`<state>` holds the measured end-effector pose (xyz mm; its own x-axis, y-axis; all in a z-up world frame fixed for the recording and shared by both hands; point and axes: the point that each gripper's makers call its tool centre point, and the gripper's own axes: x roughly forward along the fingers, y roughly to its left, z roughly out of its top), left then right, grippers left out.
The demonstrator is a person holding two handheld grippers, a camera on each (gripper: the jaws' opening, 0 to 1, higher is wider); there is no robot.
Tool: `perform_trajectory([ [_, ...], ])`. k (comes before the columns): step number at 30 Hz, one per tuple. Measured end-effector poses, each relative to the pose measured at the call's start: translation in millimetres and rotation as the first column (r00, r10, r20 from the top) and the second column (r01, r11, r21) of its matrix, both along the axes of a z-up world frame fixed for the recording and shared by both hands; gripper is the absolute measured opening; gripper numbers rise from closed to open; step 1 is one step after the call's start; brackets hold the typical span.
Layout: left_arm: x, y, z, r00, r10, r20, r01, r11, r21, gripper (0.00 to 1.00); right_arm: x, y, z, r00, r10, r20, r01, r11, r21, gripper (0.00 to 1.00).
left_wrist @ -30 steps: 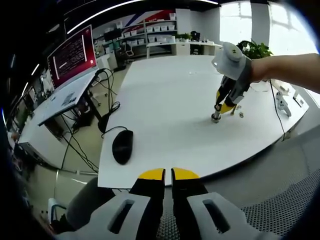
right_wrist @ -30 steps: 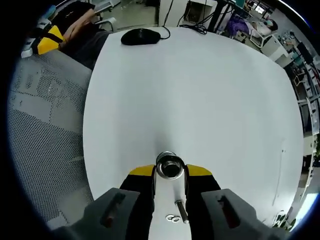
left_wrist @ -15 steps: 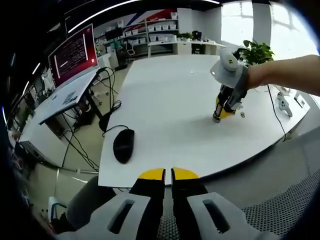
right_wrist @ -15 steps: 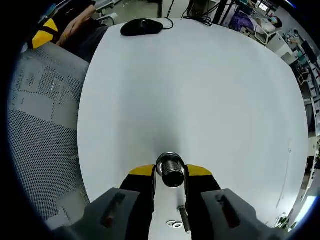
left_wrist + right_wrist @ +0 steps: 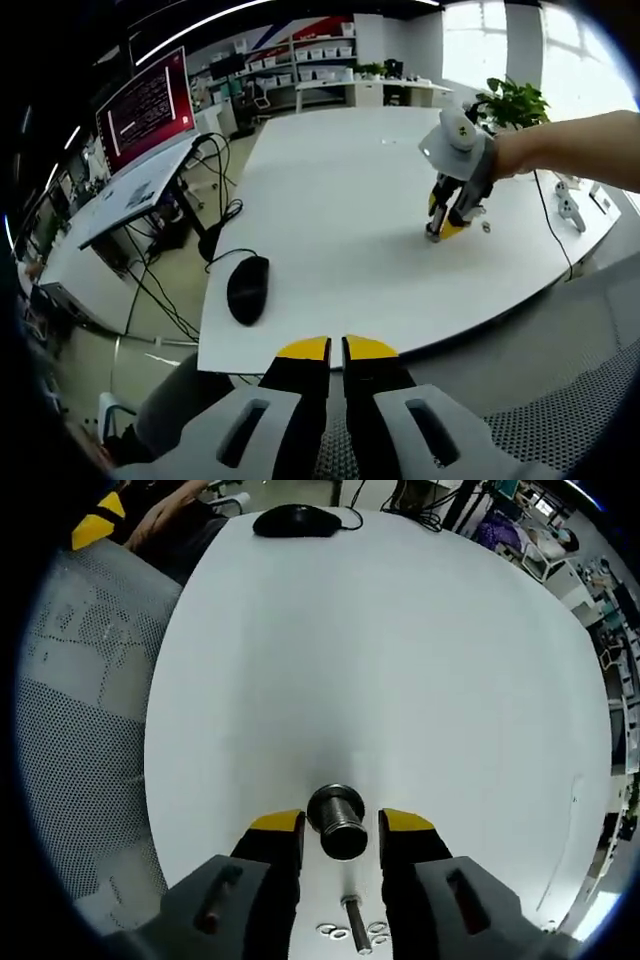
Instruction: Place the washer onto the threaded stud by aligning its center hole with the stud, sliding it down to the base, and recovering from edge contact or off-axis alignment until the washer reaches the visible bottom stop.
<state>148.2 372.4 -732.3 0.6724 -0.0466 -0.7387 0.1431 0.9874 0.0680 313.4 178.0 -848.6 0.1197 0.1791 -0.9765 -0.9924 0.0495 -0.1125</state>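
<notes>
In the right gripper view, the right hand-held gripper (image 5: pixel 341 823) stands with its two yellow-tipped jaws parted, a visible gap on either side of the one threaded stud (image 5: pixel 337 821) that rises between them from the white surface (image 5: pixel 400 660). Behind the jaws, toward the camera, a slim metal bolt (image 5: pixel 354 932) lies flat with about three washers (image 5: pixel 332 931) clustered just beside it; their exact count is hard to read. Far ahead of the jaws, one black computer mouse (image 5: pixel 296 520) sits near the surface's far edge. In the left gripper view, the left hand-held gripper (image 5: pixel 337 349) has its two jaws pressed together on nothing, held off the near edge of the surface, with the mouse ahead to its left.
</notes>
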Motion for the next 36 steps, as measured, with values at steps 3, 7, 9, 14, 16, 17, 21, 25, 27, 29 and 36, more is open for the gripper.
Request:
perform_trajectory([
  [3, -0.1, 0, 0.0, 1.000, -0.001, -0.001, 0.001, 1.000, 0.000, 0.02, -1, 0, 7.7, 1.000, -0.019, 0.009, 0.019, 0.999, 0.026, 0.36],
  [7, 0.0, -1, 0.1, 1.000, -0.006, 0.000, 0.006, 1.000, 0.001, 0.02, 1, -2, 23.2, 0.998, -0.061, 0.029, 0.059, 0.996, 0.071, 0.37],
  [9, 0.0, -1, 0.1, 1.000, -0.010, -0.001, 0.010, 1.000, 0.001, 0.02, -1, -5, 35.2, 0.996, -0.086, 0.034, 0.082, 0.992, 0.101, 0.37],
  [14, -0.1, -2, 1.0, 1.000, -0.021, 0.007, 0.021, 1.000, -0.001, 0.02, -8, -10, 67.8, 0.987, -0.154, 0.036, 0.143, 0.967, 0.210, 0.38],
  [16, -0.6, -2, 1.8, 1.000, -0.021, 0.016, 0.021, 1.000, -0.005, 0.03, -11, -13, 82.1, 0.985, -0.166, 0.042, 0.150, 0.955, 0.257, 0.38],
  [17, -0.5, -3, 2.2, 1.000, -0.022, 0.020, 0.022, 1.000, -0.007, 0.03, -12, -15, 87.7, 0.984, -0.171, 0.043, 0.154, 0.952, 0.265, 0.38],
  [21, 0.5, -3, 2.8, 0.999, -0.023, 0.027, 0.023, 1.000, -0.013, 0.03, -13, -23, 119.8, 0.972, -0.219, 0.079, 0.178, 0.918, 0.355, 0.38],
  [25, 0.8, -4, 3.3, 0.999, -0.030, 0.032, 0.031, 0.999, -0.016, 0.04, -15, -37, 147.2, 0.948, -0.305, 0.087, 0.240, 0.869, 0.433, 0.39],
  [27, 0.8, -5, 3.5, 0.999, -0.035, 0.037, 0.036, 0.999, -0.018, 0.05, -20, -43, 162.3, 0.934, -0.349, 0.069, 0.270, 0.823, 0.500, 0.39],
  [29, 0.3, -5, 5.2, 0.998, -0.031, 0.050, 0.032, 0.999, -0.022, 0.05, -26, -53, 175.7, 0.919, -0.391, 0.053, 0.300, 0.780, 0.549, 0.39],
  [36, 0.0, -5, 5.9, 0.998, -0.033, 0.049, 0.034, 0.999, -0.025, 0.05, -47, -87, 217.8, 0.829, -0.559, -0.016, 0.414, 0.594, 0.690, 0.42],
])
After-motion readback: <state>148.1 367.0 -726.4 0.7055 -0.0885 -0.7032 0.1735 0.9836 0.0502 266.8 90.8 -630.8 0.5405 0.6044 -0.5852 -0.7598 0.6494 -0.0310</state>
